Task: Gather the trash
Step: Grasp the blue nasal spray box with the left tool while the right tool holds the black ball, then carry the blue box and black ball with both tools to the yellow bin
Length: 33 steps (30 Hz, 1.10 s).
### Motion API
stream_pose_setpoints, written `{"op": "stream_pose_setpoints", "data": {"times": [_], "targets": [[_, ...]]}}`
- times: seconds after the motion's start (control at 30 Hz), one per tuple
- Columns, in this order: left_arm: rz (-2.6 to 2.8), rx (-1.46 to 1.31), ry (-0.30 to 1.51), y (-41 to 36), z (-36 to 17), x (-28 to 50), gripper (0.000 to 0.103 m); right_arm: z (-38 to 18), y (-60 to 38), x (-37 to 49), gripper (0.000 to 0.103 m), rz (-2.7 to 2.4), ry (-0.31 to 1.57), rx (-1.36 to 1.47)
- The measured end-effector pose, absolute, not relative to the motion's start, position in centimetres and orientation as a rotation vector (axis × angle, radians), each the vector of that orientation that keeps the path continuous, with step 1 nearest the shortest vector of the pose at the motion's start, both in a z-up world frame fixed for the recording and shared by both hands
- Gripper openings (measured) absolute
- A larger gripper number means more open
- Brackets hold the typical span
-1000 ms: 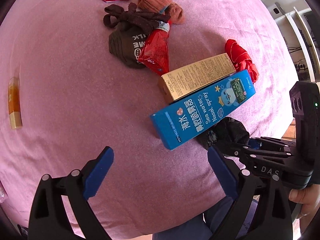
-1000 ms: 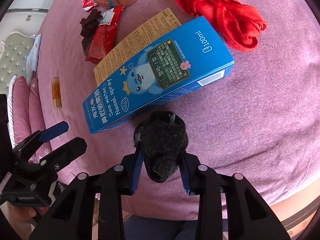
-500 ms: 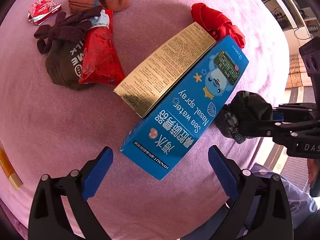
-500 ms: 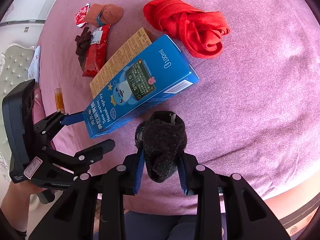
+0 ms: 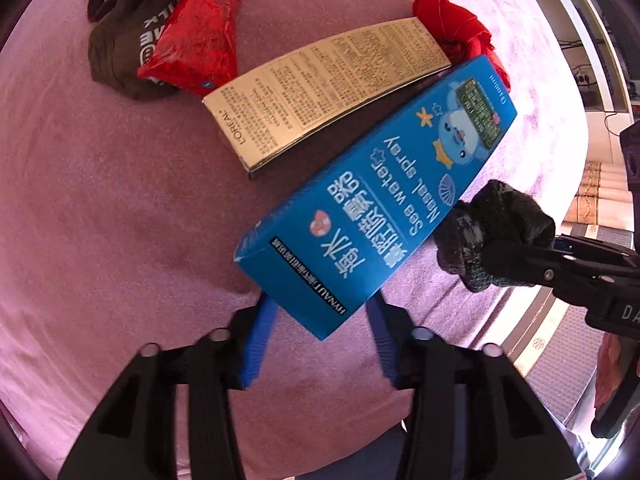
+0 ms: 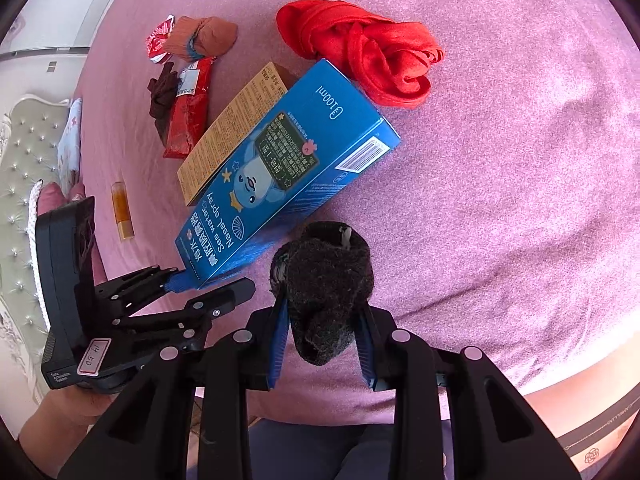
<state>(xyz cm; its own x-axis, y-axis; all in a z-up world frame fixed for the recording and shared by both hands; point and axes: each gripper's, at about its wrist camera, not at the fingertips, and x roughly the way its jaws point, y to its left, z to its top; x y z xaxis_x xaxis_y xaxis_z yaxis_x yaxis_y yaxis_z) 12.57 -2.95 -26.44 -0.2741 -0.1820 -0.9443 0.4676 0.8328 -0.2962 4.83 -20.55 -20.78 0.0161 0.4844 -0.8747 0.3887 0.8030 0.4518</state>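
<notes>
A blue nasal spray box (image 5: 380,208) lies aslant on the pink bedcover (image 5: 100,220), its near end between the blue pads of my left gripper (image 5: 320,320). Those jaws are closing and the pads sit against the box's two sides. In the right wrist view the same box (image 6: 280,168) reaches down to the left gripper (image 6: 200,284). My right gripper (image 6: 322,320) is shut on a black rolled sock (image 6: 324,276), held just right of the box; that sock (image 5: 492,232) also shows in the left wrist view.
A gold carton (image 5: 328,84) lies beside the blue box. Beyond it lie a red foil wrapper (image 5: 196,40), a brown knit piece (image 5: 116,56), a red cloth (image 6: 360,52), an orange sock roll (image 6: 204,36), a small red-white wrapper (image 6: 158,38) and an amber tube (image 6: 122,210). The bed's edge is near.
My left gripper has come down over the near end of the blue box and its jaws have narrowed onto it. The right gripper still holds the black sock, shifted slightly.
</notes>
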Motion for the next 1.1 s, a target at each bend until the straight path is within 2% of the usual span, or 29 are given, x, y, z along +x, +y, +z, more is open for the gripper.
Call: {"op": "stream_pose_setpoints", "data": {"times": [0.03, 0.07, 0.4, 0.6, 0.73, 0.8, 0.97, 1.1], "targets": [[-0.633, 0.231, 1.709, -3.1, -26.0, 12.5, 0.078, -20.8, -20.6, 4.7, 0.029, 0.085, 1.597, 0.710], [-0.626, 0.254, 1.678, -3.2, -25.5, 12.5, 0.080, -20.7, -20.7, 4.5, 0.029, 0.085, 1.598, 0.710], [-0.720, 0.600, 1.439, -5.8, -23.1, 12.7, 0.080, -20.6, -22.6, 3.0, 0.029, 0.069, 1.580, 0.733], [-0.832, 0.725, 1.408, -12.4, -24.1, 11.3, 0.080, -21.2, -22.8, 3.0, 0.029, 0.064, 1.588, 0.747], [-0.847, 0.744, 1.482, -16.4, -26.3, 10.9, 0.068, -21.3, -23.1, 3.0, 0.029, 0.062, 1.582, 0.760], [-0.836, 0.733, 1.527, -17.3, -27.4, 11.0, 0.054, -21.3, -23.3, 3.1, 0.029, 0.061, 1.578, 0.768], [-0.778, 0.581, 1.608, -18.3, -28.0, 13.1, 0.051, -20.9, -23.7, 3.0, 0.029, 0.055, 1.558, 0.767], [-0.755, 0.439, 1.651, -16.2, -27.1, 14.6, 0.051, -20.4, -24.3, 2.3, 0.029, 0.036, 1.536, 0.784]]}}
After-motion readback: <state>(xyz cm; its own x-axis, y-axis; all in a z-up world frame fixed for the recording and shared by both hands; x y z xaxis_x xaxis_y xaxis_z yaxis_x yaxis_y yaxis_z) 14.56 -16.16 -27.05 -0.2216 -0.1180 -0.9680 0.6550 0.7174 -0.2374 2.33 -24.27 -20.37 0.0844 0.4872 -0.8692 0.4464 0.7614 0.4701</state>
